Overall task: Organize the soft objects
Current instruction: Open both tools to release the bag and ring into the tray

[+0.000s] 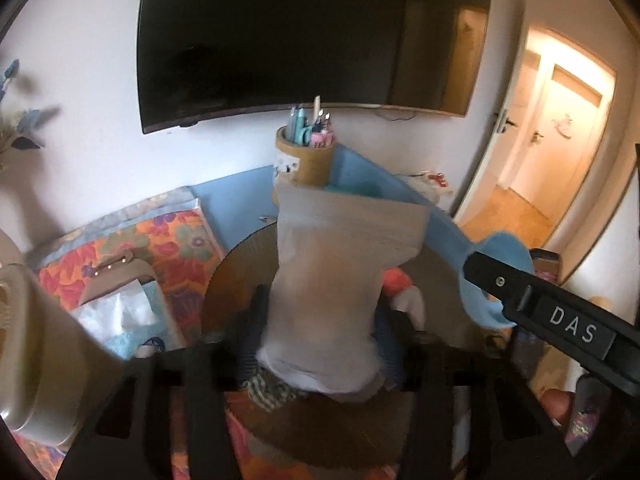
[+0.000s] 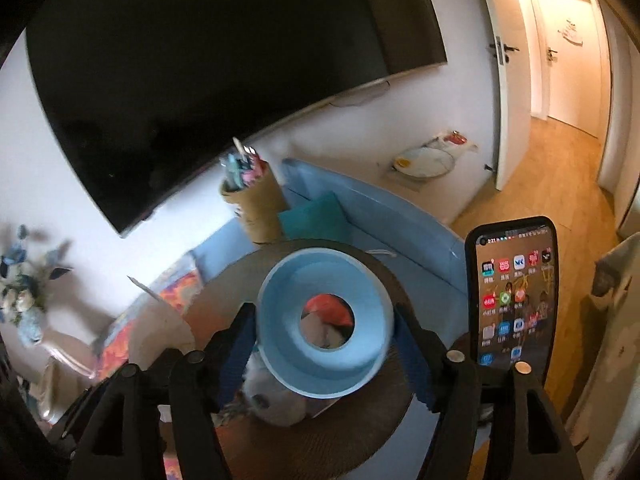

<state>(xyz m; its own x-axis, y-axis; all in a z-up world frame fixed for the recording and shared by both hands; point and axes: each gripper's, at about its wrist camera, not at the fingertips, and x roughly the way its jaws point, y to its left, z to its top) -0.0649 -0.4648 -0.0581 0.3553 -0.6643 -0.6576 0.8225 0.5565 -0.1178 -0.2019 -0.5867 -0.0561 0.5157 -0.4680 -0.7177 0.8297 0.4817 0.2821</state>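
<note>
My left gripper (image 1: pixel 320 320) is shut on a frosted zip pouch (image 1: pixel 336 280) held upright above a round dark mat (image 1: pixel 236 268). Soft things show behind and under the pouch: an orange and white piece (image 1: pixel 400 284) and a striped cloth (image 1: pixel 268 390). My right gripper (image 2: pixel 324 332) is shut on a light blue ring-shaped piece (image 2: pixel 324 320), its sides between the blue-padded fingers (image 2: pixel 236 344). Through its hole I see the orange soft thing (image 2: pixel 330 308). The ring and right gripper also show at the right of the left wrist view (image 1: pixel 496 256).
A cardboard pen holder (image 1: pixel 306 156) stands at the back of the mat. A blue box (image 2: pixel 384 216) lies behind it. A tissue pack (image 1: pixel 128 316) sits on a floral cloth (image 1: pixel 168 244) at left. A phone (image 2: pixel 514 300) is mounted on the right gripper. A TV (image 1: pixel 304 36) hangs on the wall.
</note>
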